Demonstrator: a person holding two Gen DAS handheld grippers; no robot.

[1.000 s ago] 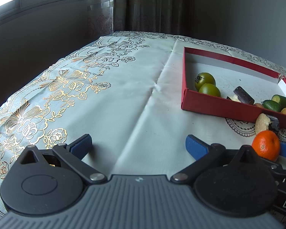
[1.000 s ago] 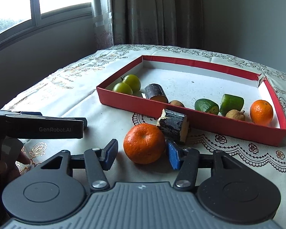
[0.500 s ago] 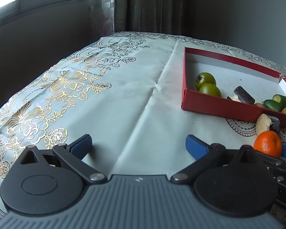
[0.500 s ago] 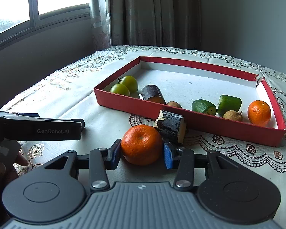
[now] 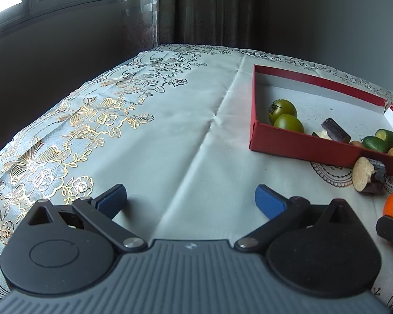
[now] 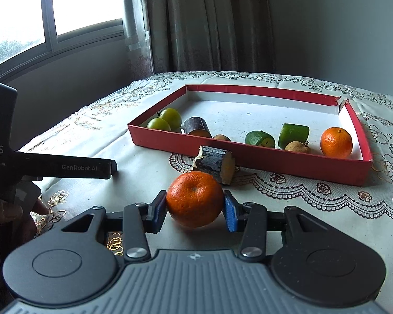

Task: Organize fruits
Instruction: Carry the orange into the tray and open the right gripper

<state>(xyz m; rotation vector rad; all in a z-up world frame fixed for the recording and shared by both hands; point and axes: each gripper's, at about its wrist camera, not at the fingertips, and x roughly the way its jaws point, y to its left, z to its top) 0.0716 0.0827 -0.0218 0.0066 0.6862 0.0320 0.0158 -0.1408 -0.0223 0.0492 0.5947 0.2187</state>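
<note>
Before the red box [image 6: 249,154], right claw [image 6: 195,210] now clamping orange [image 6: 195,198], left claw [image 5: 190,200] still apart.

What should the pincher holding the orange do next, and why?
Probably lift it a little. The right gripper has its jaws shut on the orange, which still looks low over the tablecloth, outside the red box. The cut dark-skinned piece lies just behind it, so rising first should clear that and the box wall.
</note>
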